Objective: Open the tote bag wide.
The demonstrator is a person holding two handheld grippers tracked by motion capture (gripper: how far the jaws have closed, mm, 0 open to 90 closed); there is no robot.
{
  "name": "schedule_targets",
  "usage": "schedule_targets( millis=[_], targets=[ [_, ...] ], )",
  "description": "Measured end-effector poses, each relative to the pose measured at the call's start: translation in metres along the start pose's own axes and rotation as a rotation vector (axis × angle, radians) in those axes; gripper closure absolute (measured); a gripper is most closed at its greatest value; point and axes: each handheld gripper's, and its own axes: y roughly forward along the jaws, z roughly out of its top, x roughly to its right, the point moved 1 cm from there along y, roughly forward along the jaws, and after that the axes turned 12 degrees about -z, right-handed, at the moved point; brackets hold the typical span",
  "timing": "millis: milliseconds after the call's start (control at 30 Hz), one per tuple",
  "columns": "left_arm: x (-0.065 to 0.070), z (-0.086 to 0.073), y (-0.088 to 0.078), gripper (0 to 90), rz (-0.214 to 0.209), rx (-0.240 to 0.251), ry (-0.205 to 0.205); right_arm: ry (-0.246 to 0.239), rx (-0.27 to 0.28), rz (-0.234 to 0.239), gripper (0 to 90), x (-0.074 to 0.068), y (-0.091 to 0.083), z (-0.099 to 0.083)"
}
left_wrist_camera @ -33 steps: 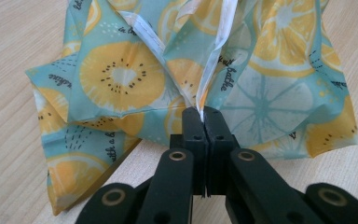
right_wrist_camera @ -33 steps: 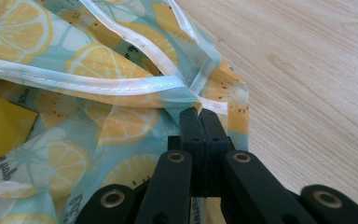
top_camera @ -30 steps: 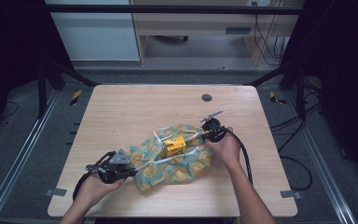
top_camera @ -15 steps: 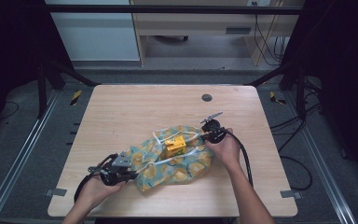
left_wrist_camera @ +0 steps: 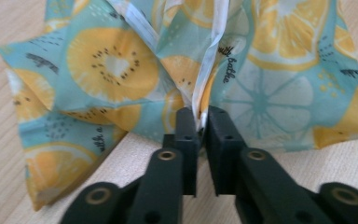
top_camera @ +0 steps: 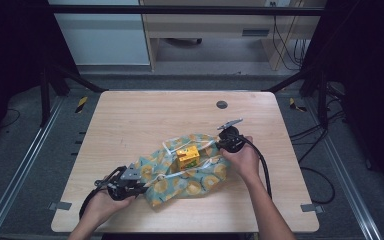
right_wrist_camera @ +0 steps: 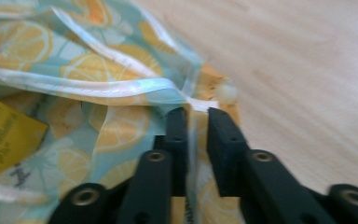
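Both grippers sat at opposite ends of a fruit-printed zip bag [top_camera: 187, 172], each with its jaws nearly together around the white seal strip. In the left gripper view, the left gripper [left_wrist_camera: 200, 119] had the strip [left_wrist_camera: 204, 74] standing upright in the narrow gap between its jaws; the jaws had just been opening a little, and a sliver of daylight showed on either side, so the pinch looked slackened rather than firm. In the right gripper view, the right gripper [right_wrist_camera: 193, 119] had likewise just been opening, with the bag's corner edge running down the gap and the seal strip [right_wrist_camera: 98, 86] trailing off to the left past a yellow carton [right_wrist_camera: 2, 137].

From the high view, the left gripper [top_camera: 130, 182] was at the bag's near-left end and the right gripper [top_camera: 225, 142] at its far-right end, with the bag lying across the middle of the wooden table [top_camera: 130, 120] and the yellow carton [top_camera: 187, 156] poking out of its open mouth.

Judging by this, the step in hand was letting go of the bag after spreading its mouth. Next would call for widening both jaws fully, then backing them off without dragging the seal or tipping the carton
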Motion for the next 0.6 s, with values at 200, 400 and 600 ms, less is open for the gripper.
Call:
schedule_targets(
  millis=[200,400,600],
  targets=[
    [0.004,0.005,-0.012,55.7,0.063,0.059,0.003,0.026,0.101,-0.045,55.7,0.006,-0.031,0.008],
    [0.008,0.016,-0.033,39.4,0.092,0.117,0.014,0.029,0.189,-0.057,43.6,0.008,-0.067,0.011],
    [0.007,0.033,-0.05,35.6,0.121,0.139,0.037,0.001,0.234,-0.03,40.9,-0.005,-0.095,-0.002]
  ],
)
